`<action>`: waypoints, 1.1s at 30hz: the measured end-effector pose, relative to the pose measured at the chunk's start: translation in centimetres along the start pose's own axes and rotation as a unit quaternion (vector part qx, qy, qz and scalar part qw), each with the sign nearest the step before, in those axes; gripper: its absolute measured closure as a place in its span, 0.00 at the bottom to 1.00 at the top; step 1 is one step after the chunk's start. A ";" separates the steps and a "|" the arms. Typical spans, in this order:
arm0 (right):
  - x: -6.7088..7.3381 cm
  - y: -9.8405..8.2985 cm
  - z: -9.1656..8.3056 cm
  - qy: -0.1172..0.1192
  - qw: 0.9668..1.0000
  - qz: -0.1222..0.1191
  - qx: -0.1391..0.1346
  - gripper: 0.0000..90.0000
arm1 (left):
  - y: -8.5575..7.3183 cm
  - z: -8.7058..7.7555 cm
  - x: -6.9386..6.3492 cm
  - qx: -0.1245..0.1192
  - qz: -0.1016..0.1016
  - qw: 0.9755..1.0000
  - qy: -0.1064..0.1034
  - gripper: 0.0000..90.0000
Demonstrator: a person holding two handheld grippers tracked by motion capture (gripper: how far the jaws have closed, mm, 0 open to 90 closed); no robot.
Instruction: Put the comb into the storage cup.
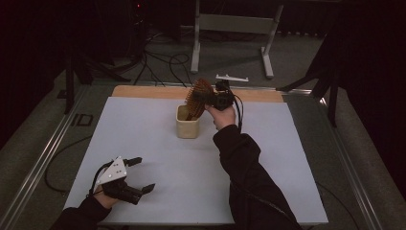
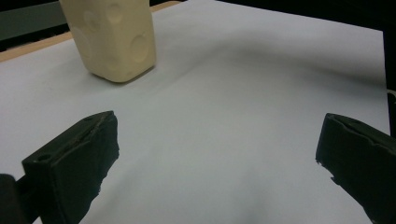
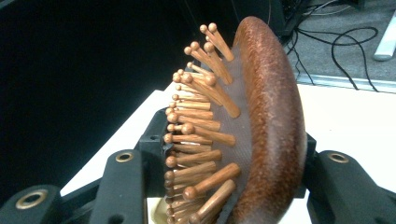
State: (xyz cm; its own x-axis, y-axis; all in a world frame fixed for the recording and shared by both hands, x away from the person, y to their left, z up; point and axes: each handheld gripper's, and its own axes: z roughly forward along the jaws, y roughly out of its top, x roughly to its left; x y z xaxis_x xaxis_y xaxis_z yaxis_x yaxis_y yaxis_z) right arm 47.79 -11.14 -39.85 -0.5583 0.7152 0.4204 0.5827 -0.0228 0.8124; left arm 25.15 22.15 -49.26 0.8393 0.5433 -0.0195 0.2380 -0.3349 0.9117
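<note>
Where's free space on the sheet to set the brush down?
Bare white sheet between the cream holder and the left gripper, also right of the holder toward the sheet's edge. Crowded at the holder itself, where the right gripper holds the wooden brush.

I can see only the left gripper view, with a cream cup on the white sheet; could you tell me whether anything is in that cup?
Observer: Yes, a wooden hairbrush leans in the cup, lower end inside.
Operator: Is anything holding it?
Observer: The right gripper grips its head, bristles against one jaw, back against the other.
Operator: Where is my gripper?
Observer: The left gripper sits open near the sheet's front-left corner, well apart from the cup.
</note>
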 end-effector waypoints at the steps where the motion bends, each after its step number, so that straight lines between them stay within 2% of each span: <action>1: 0.0 0.0 0.0 -0.001 1.000 0.000 0.000 0.53 | 0.0 0.0 0.0 0.000 0.000 1.000 0.000 0.00; 12: -0.1 -0.1 0.0 -0.010 1.000 0.002 0.001 0.46 | 0.0 0.0 0.0 -0.001 -0.001 1.000 -0.002 0.00; 20: -0.5 -0.1 -0.5 -0.008 1.000 0.000 -0.007 0.30 | 0.0 0.0 0.1 -0.001 0.000 1.000 -0.002 0.00; 25: -0.8 -0.3 -0.6 -0.003 1.000 -0.003 0.001 0.14 | 0.0 0.0 0.1 -0.001 0.000 1.000 -0.003 0.00; 29: -1.0 -0.5 -0.8 -0.006 1.000 -0.019 0.015 0.10 | 0.0 0.0 0.0 -0.002 0.000 1.000 -0.003 0.00; 33: -1.1 -0.7 -1.0 -0.003 1.000 -0.021 0.018 0.10 | 0.1 0.0 0.0 -0.003 0.000 1.000 -0.003 0.00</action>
State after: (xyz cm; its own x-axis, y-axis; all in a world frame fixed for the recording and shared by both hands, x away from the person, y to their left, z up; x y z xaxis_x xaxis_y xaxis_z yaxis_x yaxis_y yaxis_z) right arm 47.42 -12.65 -40.44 -0.5789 0.7190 0.3846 0.5800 0.0317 0.8140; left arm 25.17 22.16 -49.19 0.8425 0.5383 -0.0220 0.2351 -0.3306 0.9140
